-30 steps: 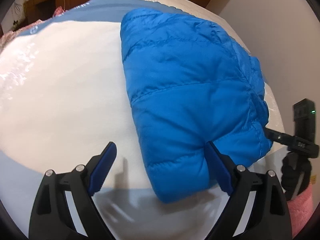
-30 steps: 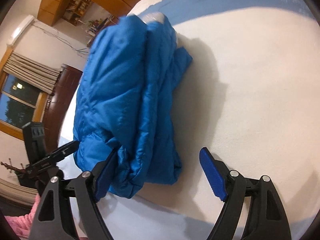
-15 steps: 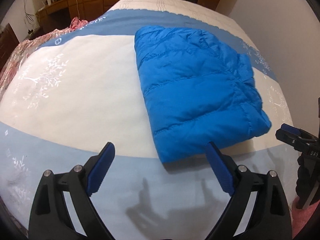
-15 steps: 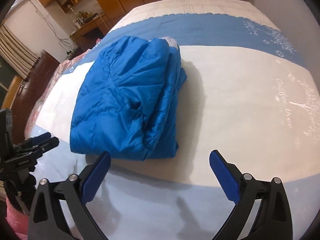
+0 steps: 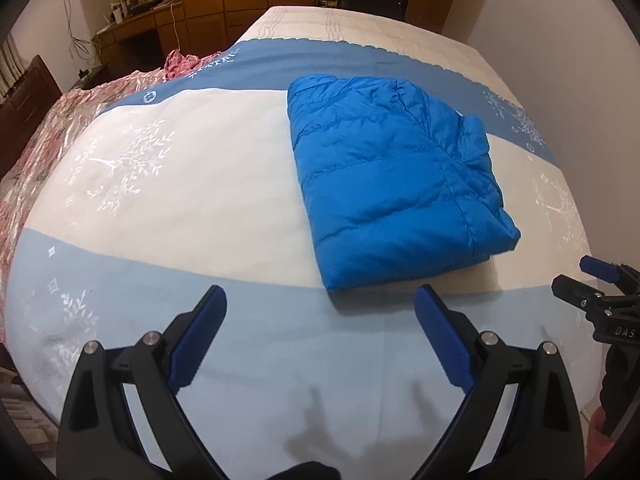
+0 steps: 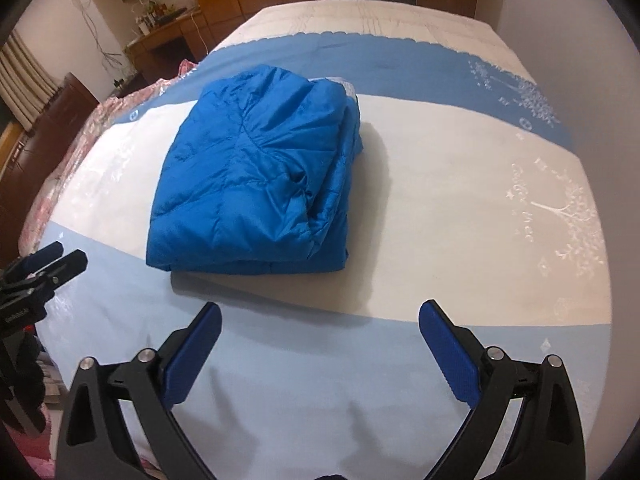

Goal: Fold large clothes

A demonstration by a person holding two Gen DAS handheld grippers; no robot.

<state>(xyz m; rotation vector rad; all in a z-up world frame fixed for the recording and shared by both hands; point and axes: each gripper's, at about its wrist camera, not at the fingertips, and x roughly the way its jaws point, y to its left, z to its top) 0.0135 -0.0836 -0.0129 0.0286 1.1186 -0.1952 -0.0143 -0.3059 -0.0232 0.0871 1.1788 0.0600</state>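
A bright blue puffer jacket (image 5: 392,184) lies folded into a compact rectangle on the bed; it also shows in the right wrist view (image 6: 256,176). My left gripper (image 5: 320,328) is open and empty, held above the near part of the bed, short of the jacket's near edge. My right gripper (image 6: 320,344) is open and empty, also back from the jacket, which lies ahead to its left. The right gripper shows at the right edge of the left wrist view (image 5: 600,300), and the left gripper shows at the left edge of the right wrist view (image 6: 40,276).
The bed cover (image 5: 180,184) has white, light blue and dark blue bands. A pink patterned cloth (image 5: 48,140) hangs off the bed's left side. Wooden cabinets and a desk (image 5: 160,20) stand beyond, and a wall (image 5: 580,60) runs along the right side.
Both grippers have drawn back from the jacket toward the near edge of the bed and risen. The folded jacket lies free of them and has not moved since half a second ago.
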